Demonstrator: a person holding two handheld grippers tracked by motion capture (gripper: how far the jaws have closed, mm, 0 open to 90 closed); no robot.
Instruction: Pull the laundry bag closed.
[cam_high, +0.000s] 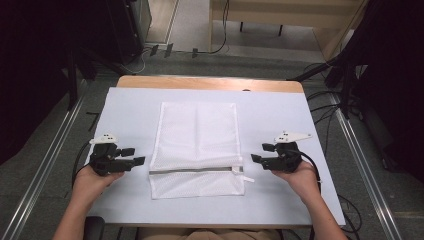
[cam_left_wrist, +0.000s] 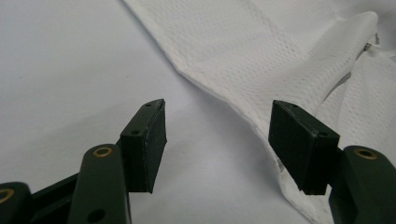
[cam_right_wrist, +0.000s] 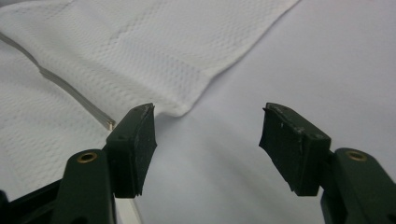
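Note:
A white mesh bag (cam_high: 197, 145) lies flat in the middle of the white-covered table (cam_high: 280, 115), with a grey zipper (cam_high: 192, 170) running across it near the front. My left gripper (cam_high: 133, 155) is open, just left of the bag's front left edge. Its own view has the open left gripper (cam_left_wrist: 217, 140) empty over the table cover, the mesh bag (cam_left_wrist: 280, 46) edge passing by the right jaw. My right gripper (cam_high: 261, 152) is open too, a little right of the zipper's end. From the right gripper (cam_right_wrist: 208, 140), the bag (cam_right_wrist: 116, 51) corner and zipper (cam_right_wrist: 70, 88) lie ahead to the left.
The table's wooden far edge (cam_high: 210, 82) shows beyond the cover. Dark equipment (cam_high: 45, 55) stands left and right of the table, with cables (cam_high: 325, 100) and metal floor rails (cam_high: 45, 160) alongside. A wooden bench (cam_high: 280, 15) stands at the back.

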